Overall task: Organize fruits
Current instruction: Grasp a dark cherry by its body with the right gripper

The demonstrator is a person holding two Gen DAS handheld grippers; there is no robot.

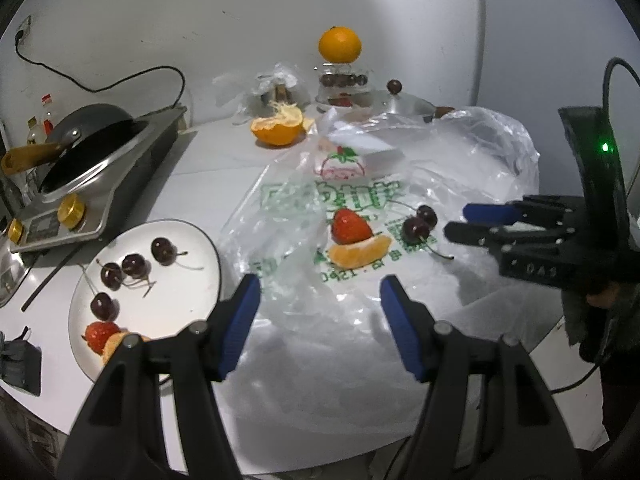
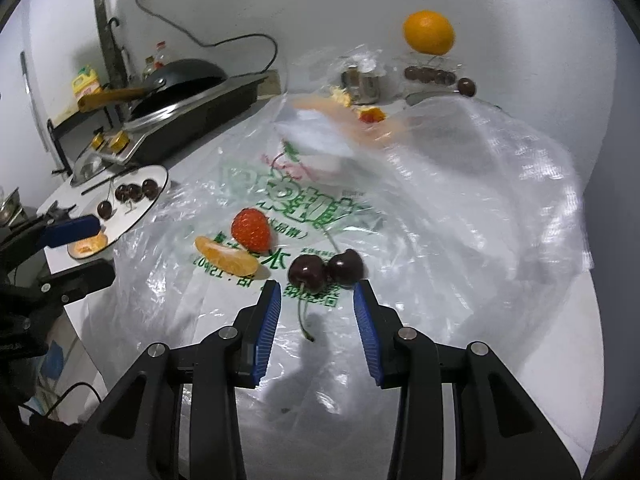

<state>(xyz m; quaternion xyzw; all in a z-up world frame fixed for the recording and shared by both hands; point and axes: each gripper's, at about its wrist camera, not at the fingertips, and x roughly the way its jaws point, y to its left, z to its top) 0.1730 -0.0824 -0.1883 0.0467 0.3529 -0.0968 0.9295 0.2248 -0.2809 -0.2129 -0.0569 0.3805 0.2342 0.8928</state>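
We see both grippers over a white tabletop [image 1: 224, 160] draped with a clear printed plastic bag [image 1: 360, 200]. Our left gripper [image 1: 320, 292] hangs with its jaws apart and nothing between them, the crumpled bag beneath. Our right gripper [image 2: 317, 294] also stands open and empty, its fingertips just short of two dark cherries [image 2: 326, 270] that lie touching each other on the bag, one stem trailing toward 6 o'clock between the jaws. At 10 o'clock of the cherries lies a strawberry [image 2: 251, 229], and just beside it, at its 7 o'clock, an orange segment [image 2: 226, 261]. In the left wrist view a white plate [image 1: 192, 312] sits at 8 o'clock of the strawberry, holding four cherries [image 1: 134, 266], another strawberry [image 1: 100, 334] and an orange piece [image 1: 114, 344] (partly hidden by the gripper finger). Far back, at 12 o'clock, a whole orange [image 1: 340, 44] rests atop a clear container [image 1: 342, 84] with more cherries inside, and a half-peeled orange [image 1: 278, 128] lies at its 7 o'clock. A stove with a dark pan [image 1: 88, 132] stands at 10 o'clock.
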